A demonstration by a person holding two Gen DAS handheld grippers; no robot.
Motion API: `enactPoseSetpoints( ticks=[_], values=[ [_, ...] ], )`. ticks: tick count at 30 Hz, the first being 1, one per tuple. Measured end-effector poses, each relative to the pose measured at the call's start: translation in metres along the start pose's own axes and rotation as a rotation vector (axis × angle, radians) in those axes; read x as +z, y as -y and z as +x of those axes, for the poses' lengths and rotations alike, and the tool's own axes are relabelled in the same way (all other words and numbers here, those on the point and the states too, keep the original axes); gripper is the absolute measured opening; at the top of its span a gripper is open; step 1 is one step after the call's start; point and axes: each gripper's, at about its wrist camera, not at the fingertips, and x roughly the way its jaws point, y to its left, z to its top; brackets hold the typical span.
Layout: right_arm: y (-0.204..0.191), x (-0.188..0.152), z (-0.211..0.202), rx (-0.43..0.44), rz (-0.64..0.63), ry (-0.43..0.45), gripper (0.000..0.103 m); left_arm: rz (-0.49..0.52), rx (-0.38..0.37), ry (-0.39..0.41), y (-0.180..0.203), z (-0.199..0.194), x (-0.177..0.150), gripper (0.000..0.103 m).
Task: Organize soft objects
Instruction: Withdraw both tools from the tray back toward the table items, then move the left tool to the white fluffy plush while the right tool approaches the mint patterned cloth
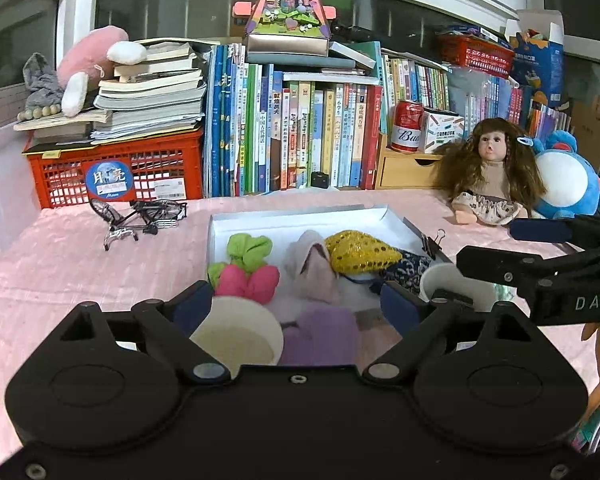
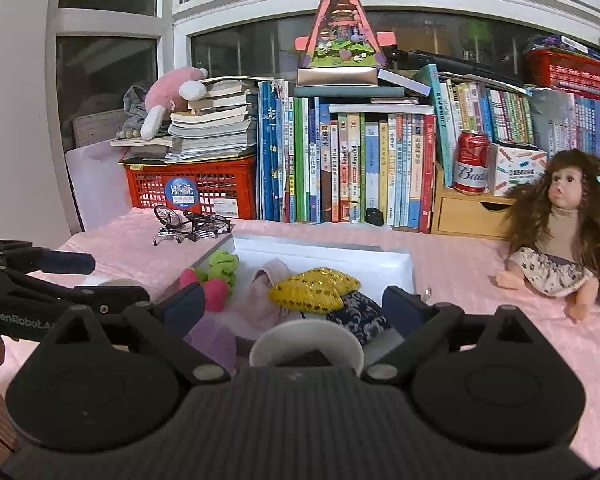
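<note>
Your left gripper (image 1: 296,300) and right gripper (image 2: 294,304) both gape wide, nothing held. Paper cups (image 1: 240,336) nearest; soft bundles (image 1: 360,250) crowd the white tray (image 1: 300,216). Bare pink tablecloth (image 1: 60,264) beyond its edges.

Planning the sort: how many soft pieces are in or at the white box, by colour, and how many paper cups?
Green: 1
Pink: 1
Pale pink: 1
Yellow sequinned: 1
Navy patterned: 1
Lilac: 1
Cups: 2
Total: 8
</note>
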Motion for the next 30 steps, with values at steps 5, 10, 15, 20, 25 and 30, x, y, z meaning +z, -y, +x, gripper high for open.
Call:
enactPoseSetpoints(
  ticks=[5, 10, 15, 20, 25, 30],
  values=[
    [0.003, -0.013, -0.009, -0.030, 0.008, 0.021, 0.100, -0.001, 0.021, 0.018, -0.001, -0.008, -0.017, 0.092],
    [0.009, -0.028, -0.015, -0.048, 0.020, 0.029, 0.100, -0.020, 0.044, 0.016, -0.005, -0.014, -0.039, 0.094],
    [0.013, -0.041, -0.019, -0.064, 0.024, 0.029, 0.101, -0.029, 0.071, -0.001, -0.012, -0.020, -0.059, 0.094],
    [0.019, -0.051, -0.020, -0.087, 0.036, 0.011, 0.102, -0.041, 0.132, -0.019, -0.022, -0.022, -0.073, 0.094],
    [0.026, -0.062, -0.019, -0.113, 0.050, -0.010, 0.102, -0.063, 0.187, -0.043, -0.037, -0.022, -0.084, 0.094],
    [0.031, -0.070, -0.019, -0.151, 0.047, -0.034, 0.102, -0.104, 0.230, -0.073, -0.053, -0.018, -0.092, 0.094]
  ],
)
